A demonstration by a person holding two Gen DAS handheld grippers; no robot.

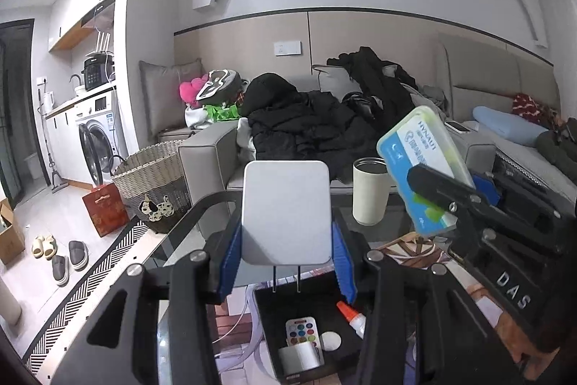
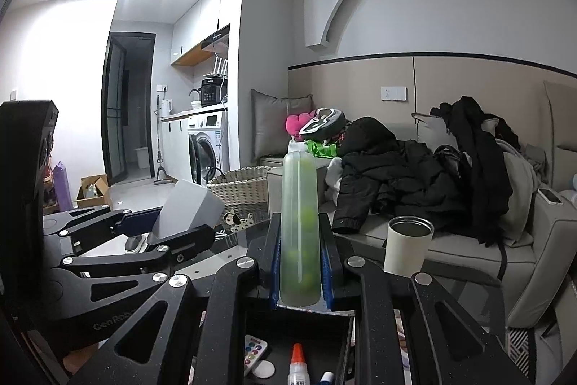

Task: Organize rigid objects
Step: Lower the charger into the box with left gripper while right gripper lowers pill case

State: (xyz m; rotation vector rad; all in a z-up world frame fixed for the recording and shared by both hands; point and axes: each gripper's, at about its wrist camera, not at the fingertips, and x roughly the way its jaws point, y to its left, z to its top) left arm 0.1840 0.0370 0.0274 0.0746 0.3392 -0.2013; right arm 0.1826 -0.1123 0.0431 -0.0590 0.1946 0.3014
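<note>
Your left gripper (image 1: 286, 255) is pinching a flat grey slab (image 1: 286, 211) between its blue pads, the slab standing upright and rising well above the fingertips. Your right gripper (image 2: 300, 271) is clamping a translucent green case (image 2: 300, 226) edge-on between its pads, sticking up past them. You are holding both over the black tray (image 1: 267, 309), which is holding a remote (image 1: 302, 331) and a glue bottle (image 1: 351, 313).

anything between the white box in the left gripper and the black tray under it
Nothing visible blocks it. The left gripper holds the white box above the black tray. A remote, a glue bottle, a white disc and a roll already lie in the tray, so floor space is limited.
</note>
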